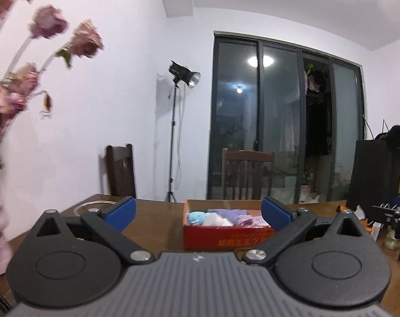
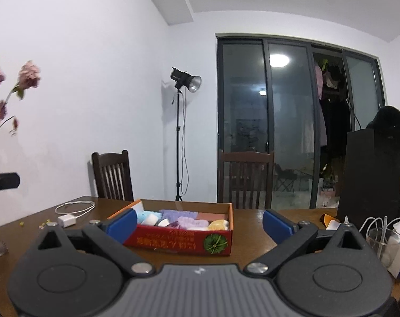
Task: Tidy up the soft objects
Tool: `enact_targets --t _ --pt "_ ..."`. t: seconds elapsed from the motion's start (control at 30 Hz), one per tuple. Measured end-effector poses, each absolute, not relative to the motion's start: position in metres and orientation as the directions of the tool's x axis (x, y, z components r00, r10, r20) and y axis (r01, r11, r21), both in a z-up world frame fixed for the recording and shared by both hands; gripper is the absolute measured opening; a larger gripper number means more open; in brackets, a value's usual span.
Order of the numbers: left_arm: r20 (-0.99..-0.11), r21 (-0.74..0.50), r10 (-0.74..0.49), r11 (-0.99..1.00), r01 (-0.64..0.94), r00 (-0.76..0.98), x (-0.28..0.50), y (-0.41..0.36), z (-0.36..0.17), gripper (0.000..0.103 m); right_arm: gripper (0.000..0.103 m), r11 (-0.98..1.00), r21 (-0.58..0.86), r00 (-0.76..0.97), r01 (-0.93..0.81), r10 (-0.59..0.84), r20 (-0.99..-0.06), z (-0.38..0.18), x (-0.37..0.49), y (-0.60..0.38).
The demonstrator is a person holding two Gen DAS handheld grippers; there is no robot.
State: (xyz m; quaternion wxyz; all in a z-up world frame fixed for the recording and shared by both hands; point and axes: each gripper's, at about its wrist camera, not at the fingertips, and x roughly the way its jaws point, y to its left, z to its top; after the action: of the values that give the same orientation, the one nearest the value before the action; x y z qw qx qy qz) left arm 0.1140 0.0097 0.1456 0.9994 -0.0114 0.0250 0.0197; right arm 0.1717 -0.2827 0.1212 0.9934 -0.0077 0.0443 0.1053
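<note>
Printing on the red box, too blurred to read

A line of yellow characters is running upside down along the near wall of the red box (image 2: 178, 240), at about twelve o'clock from the right camera; they are too small and smeared to make out. At the four o'clock end of that wall a round green emblem (image 2: 215, 243) is showing, with no legible word on it. From the left camera the same yellow line is appearing on the box (image 1: 226, 239), again unreadable. Nothing else is carrying readable text.
</note>
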Motion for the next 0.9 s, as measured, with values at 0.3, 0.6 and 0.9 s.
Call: enact_targets --t 0.3,0.6,0.9 --pt "-0.009 0.068 0.082 0.994 -0.081 0.997 0.023 -0.001 0.085 0.103 0.103 0.963 0.029 0.958 -0.267 0.268 -0.098 0.075 0.079 -0.273" --pt "-0.109 0.037 0.011 0.999 -0.007 0.994 0.003 -0.008 0.065 0.103 0.103 0.95 0.044 0.933 -0.31 0.313 -0.18 0.044 0.027 -0.268" --pt "-0.112 0.028 0.021 0.999 -0.018 0.993 0.002 -0.003 0.068 0.103 0.103 0.957 0.054 0.947 -0.284 0.289 -0.144 0.054 0.034 -0.265"
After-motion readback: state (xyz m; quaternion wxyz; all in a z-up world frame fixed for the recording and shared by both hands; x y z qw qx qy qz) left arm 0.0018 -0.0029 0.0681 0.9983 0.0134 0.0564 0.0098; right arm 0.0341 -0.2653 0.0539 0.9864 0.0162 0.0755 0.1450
